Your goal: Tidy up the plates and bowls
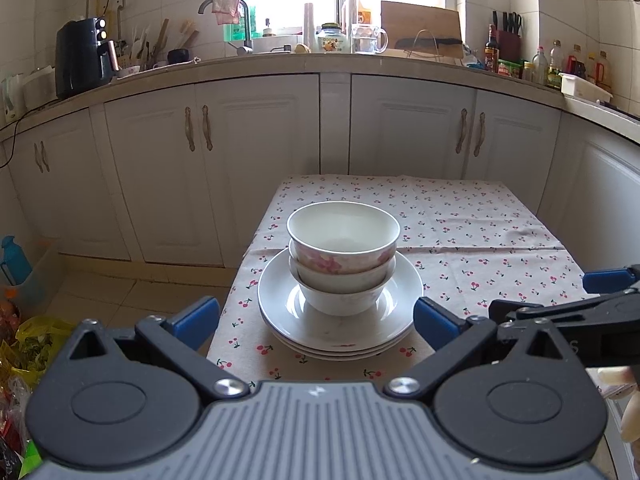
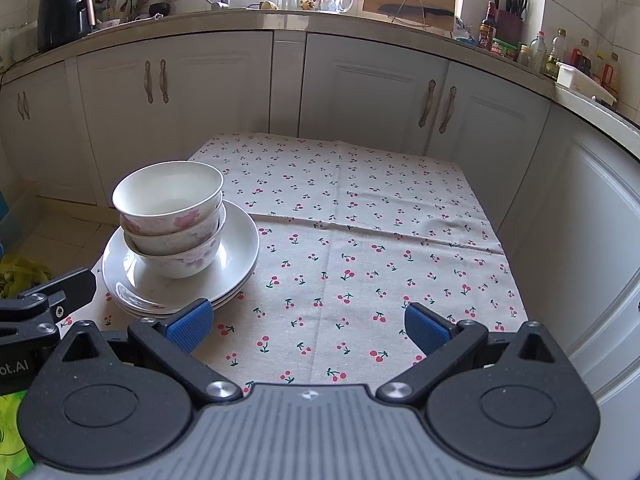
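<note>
On the Desk's Left Edge: Bowls Nested on Plates

At centre frame in the left wrist view, three bowls (image 1: 343, 258) sit nested one inside another, the top one white inside with pink flowers on its outer wall. They rest upright on a stack of white plates (image 1: 340, 322), which lies flat on the cherry-print cloth (image 1: 460, 232) covering the desk (image 1: 520, 240). In the right wrist view the same bowls (image 2: 170, 220) and plates (image 2: 180, 280) appear at centre left, close to the desk's left edge.

The left claw (image 1: 316, 318) fills the bottom of its frame, its blue pads wide apart, one at either side of the plates and touching neither. It holds nothing. The right claw (image 2: 308, 326) sits low in its own frame, pads likewise spread apart over bare cloth, with the left pad just beside the near rim of the plates. It too is empty. Part of the right claw shows at the right edge of the left view.

Behind the desk, white cabinets (image 1: 208, 168) run across mid frame under a counter. An air fryer (image 1: 82, 56) stands at upper left, a tap (image 1: 244, 24) near the bright window, a cutting board (image 1: 420, 24) at upper centre, and bottles (image 1: 560, 64) at upper right.
</note>
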